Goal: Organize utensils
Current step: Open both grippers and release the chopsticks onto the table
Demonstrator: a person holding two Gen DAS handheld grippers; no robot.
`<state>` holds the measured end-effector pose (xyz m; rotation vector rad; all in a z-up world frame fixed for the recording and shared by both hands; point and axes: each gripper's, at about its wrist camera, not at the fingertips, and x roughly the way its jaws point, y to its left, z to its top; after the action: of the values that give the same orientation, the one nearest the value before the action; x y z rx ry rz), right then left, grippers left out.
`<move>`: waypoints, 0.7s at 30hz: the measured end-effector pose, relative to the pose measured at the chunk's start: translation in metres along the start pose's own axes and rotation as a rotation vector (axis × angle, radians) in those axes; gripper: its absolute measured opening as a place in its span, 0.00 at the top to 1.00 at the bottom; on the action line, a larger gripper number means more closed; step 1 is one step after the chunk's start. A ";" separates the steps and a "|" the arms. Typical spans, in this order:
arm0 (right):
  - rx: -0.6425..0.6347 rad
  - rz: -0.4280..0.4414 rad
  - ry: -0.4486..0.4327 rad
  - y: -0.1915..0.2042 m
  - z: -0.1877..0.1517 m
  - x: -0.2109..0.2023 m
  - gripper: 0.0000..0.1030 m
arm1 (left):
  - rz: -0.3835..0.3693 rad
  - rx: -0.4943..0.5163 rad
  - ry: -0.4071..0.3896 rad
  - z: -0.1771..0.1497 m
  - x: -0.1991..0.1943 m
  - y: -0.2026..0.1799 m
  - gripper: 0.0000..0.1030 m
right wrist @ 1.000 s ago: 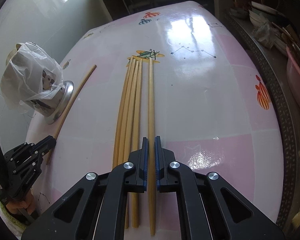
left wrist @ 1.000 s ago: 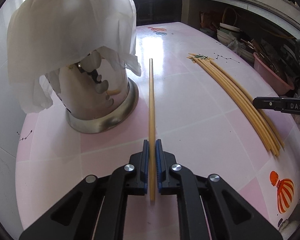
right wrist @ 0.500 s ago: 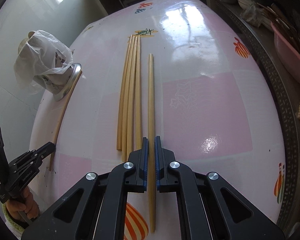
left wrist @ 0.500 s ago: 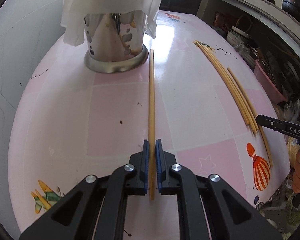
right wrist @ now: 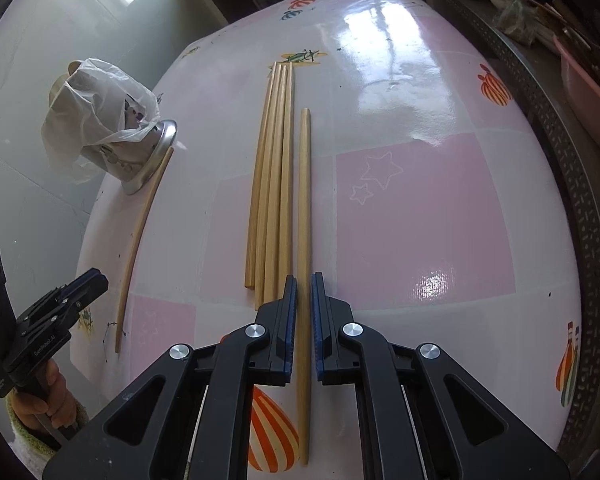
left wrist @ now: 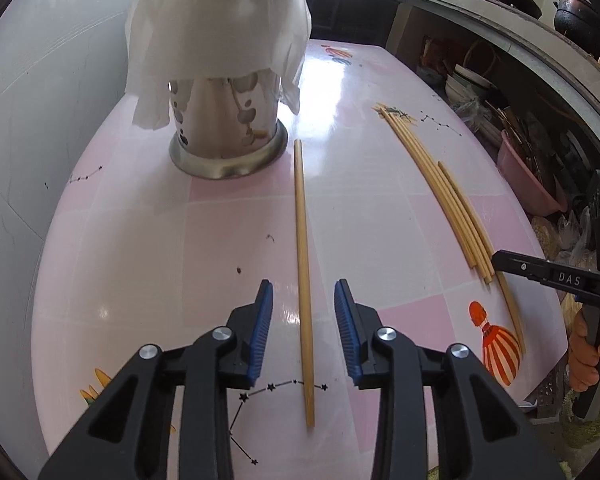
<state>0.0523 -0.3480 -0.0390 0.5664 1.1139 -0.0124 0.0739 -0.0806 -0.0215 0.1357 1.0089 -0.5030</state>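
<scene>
My left gripper is open; a single wooden chopstick lies on the pink table between its jaws, pointing at a steel utensil holder draped with a white plastic bag. My right gripper is shut on another chopstick, which lies just right of a row of several chopsticks. The left gripper, the released chopstick and the holder also show at the left of the right wrist view. The right gripper shows at the right edge of the left wrist view.
The pink table has balloon and star prints. A wall runs along its left side. A metal shelf with bowls and a pink basin stands to the right, close to the table edge.
My left gripper has opened and let its chopstick go onto the table, drawing back from the holder. My right gripper has pulled its chopstick back toward the table's near edge.
</scene>
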 end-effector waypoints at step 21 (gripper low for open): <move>-0.030 0.044 -0.044 -0.014 0.018 -0.007 0.82 | 0.107 0.044 0.038 0.059 0.075 -0.014 0.77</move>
<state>0.0603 -0.3699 -0.0337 0.5616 1.0566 0.0300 0.1457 -0.1381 -0.0513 0.2381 1.0226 -0.4264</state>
